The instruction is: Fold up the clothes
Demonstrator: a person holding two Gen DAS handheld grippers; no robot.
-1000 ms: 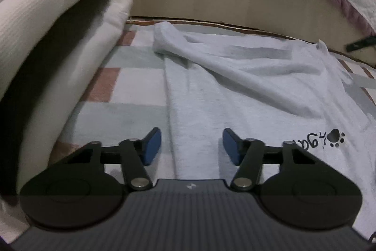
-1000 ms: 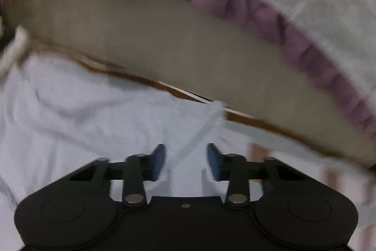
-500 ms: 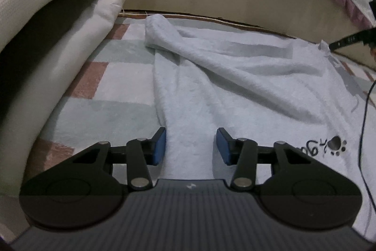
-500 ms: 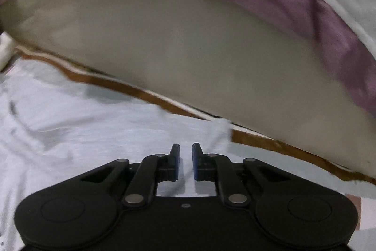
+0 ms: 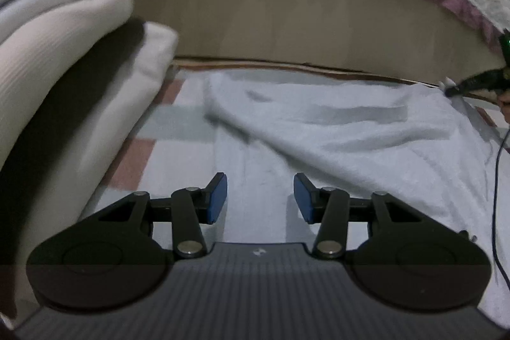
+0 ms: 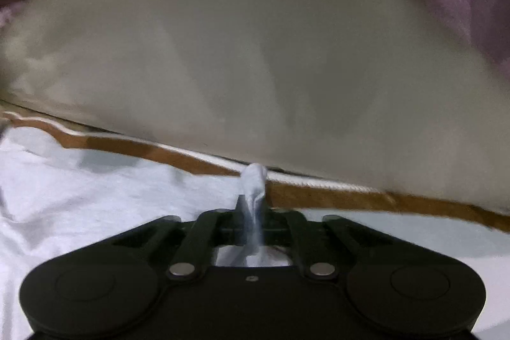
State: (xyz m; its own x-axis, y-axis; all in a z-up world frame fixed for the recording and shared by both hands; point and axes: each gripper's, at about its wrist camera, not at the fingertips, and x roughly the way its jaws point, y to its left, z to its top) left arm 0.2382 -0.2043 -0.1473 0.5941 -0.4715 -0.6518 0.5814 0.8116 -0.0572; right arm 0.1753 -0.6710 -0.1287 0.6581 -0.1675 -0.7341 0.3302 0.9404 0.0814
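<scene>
A: Left wrist view first. What's new?

B: The left tool [image 5: 259, 199] has slid a little along the pale blue garment [image 5: 334, 142] on the checked bed cover [image 5: 134, 158]; its jaws stay apart with nothing between them. Far right, the right tool [image 5: 471, 83] now sits at the garment's corner.

A: Right wrist view?

B: The right tool [image 6: 253, 212] was apart a second ago; now it's clamped on that corner, so a fold can probably start.

A: Counts?

B: One garment, two tools, one stack of folded clothes [image 5: 63, 53].

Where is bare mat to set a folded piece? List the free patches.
One bare strip: checked mat between the stacked cream and white folded bedding and the pale blue fleece garment. The garment crowds the rest, running back to the beige bed base.
</scene>
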